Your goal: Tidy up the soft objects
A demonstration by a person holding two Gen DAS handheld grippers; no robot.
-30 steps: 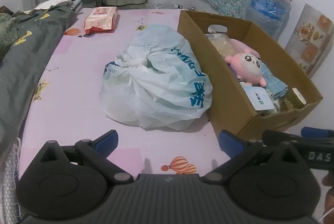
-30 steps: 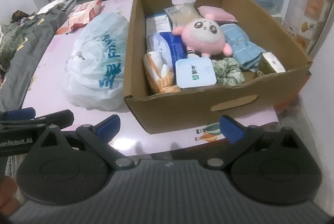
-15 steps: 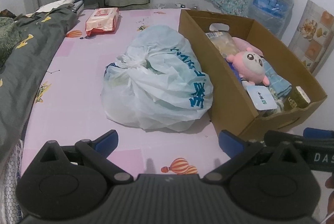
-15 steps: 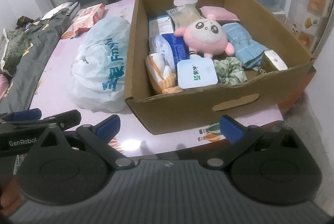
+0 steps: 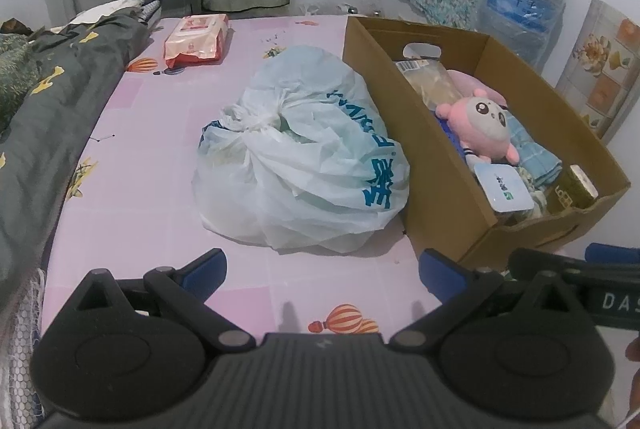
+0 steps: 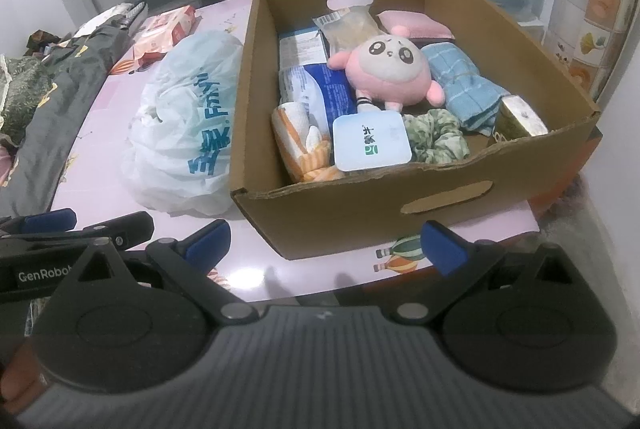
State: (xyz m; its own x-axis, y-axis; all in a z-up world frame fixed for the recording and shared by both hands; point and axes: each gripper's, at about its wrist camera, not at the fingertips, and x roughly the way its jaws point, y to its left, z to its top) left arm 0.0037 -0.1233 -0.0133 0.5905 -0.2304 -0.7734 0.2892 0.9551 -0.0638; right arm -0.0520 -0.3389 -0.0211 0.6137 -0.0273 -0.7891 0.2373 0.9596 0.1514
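A cardboard box [image 6: 360, 213] stands on the pink table at the right and also shows in the left wrist view [image 5: 436, 185]. In it lie a pink plush toy [image 6: 390, 69], a blue towel [image 6: 460, 85], a green scrunchie [image 6: 436, 139], a white tissue pack [image 6: 370, 143], an orange striped cloth [image 6: 300, 145] and packets. A tied white plastic bag [image 5: 304, 165] lies left of the box. My left gripper [image 5: 322, 265] is open and empty in front of the bag. My right gripper [image 6: 326, 243] is open and empty in front of the box's near wall.
A pink wet-wipes pack [image 5: 196, 41] lies at the table's far side. A dark grey blanket [image 5: 44, 117] covers the left edge. A water jug [image 5: 520, 17] and a tiled board stand behind the box. Curtains hang at the back.
Both grippers have drawn back and risen slightly, so the bag and box sit a little farther off in view. Both stay open and empty.
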